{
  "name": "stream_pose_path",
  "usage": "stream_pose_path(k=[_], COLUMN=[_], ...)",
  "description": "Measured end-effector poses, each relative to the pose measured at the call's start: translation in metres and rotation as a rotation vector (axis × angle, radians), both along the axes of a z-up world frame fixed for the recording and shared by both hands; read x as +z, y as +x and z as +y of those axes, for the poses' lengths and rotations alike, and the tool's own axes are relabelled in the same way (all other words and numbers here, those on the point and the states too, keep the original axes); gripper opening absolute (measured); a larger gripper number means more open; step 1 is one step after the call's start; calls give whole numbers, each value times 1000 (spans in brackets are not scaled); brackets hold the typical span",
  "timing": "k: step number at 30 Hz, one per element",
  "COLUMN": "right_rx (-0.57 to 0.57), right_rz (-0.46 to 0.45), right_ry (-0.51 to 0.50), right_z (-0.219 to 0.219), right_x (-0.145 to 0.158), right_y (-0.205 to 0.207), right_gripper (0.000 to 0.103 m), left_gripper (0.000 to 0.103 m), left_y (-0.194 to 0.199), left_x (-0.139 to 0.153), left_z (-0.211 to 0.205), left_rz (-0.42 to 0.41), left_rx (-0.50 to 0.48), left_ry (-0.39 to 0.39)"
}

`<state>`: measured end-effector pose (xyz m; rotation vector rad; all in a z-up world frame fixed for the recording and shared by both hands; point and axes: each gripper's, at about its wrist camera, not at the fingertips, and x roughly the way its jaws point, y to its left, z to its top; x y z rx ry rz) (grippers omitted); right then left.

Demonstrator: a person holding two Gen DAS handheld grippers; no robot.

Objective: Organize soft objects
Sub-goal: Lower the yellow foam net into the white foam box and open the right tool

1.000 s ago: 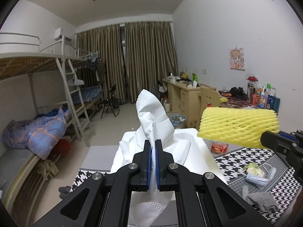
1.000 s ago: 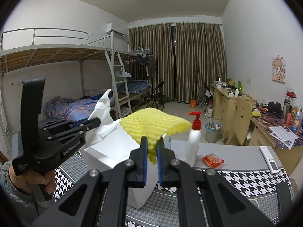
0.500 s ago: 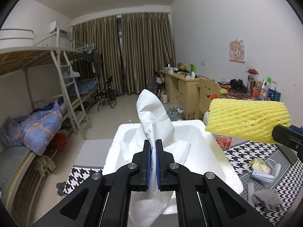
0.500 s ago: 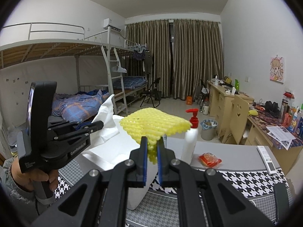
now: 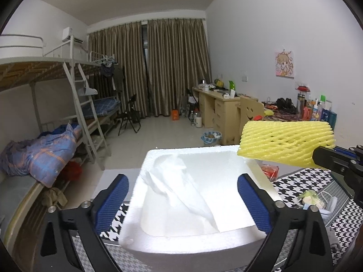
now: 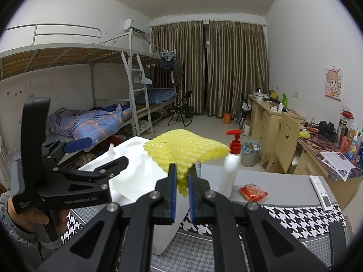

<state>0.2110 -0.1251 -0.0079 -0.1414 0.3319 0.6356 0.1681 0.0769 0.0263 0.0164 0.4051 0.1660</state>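
Note:
My left gripper [image 5: 182, 192] hangs over a white foam box [image 5: 192, 233], its jaws opening wide with nothing pressed between the pads. A white tissue [image 5: 181, 188] lies loose inside the box below those jaws. My right gripper [image 6: 181, 176] is shut on a yellow foam net [image 6: 185, 150], held above the box's right side. That net [image 5: 285, 140] also shows at the right of the left wrist view. The left gripper [image 6: 95, 156] and the box [image 6: 133, 176] appear at the left of the right wrist view.
A houndstooth cloth [image 6: 295, 217] covers the table. On it stand a white pump bottle with a red top [image 6: 231, 163], a red snack packet [image 6: 253, 191] and a remote [image 6: 322, 196]. A grey rag [image 5: 333, 238] and a small tray of bits [image 5: 315, 201] lie at the right. A person's hand [image 6: 25, 215] holds the left gripper.
My left gripper has opened and let go of the white tissue, which has dropped into the foam box. The right gripper still holds the yellow net in about the same place.

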Motion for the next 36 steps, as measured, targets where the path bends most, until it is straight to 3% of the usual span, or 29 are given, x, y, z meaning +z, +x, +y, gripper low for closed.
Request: stream_pose_path(k=[24,36], right_rx=[61,112], right_rz=[13,62], right_ry=[-18,-32], right_z=[27,45], right_x=[0,-9], right_y=[3,6], right_gripper=[12,12], left_gripper=[101,101], left_y=[-37,-46], left_x=[13,5], left_z=[35,49], left_rz=[-88,-69], left_rx=[109,129], left_ry=[-3,-2])
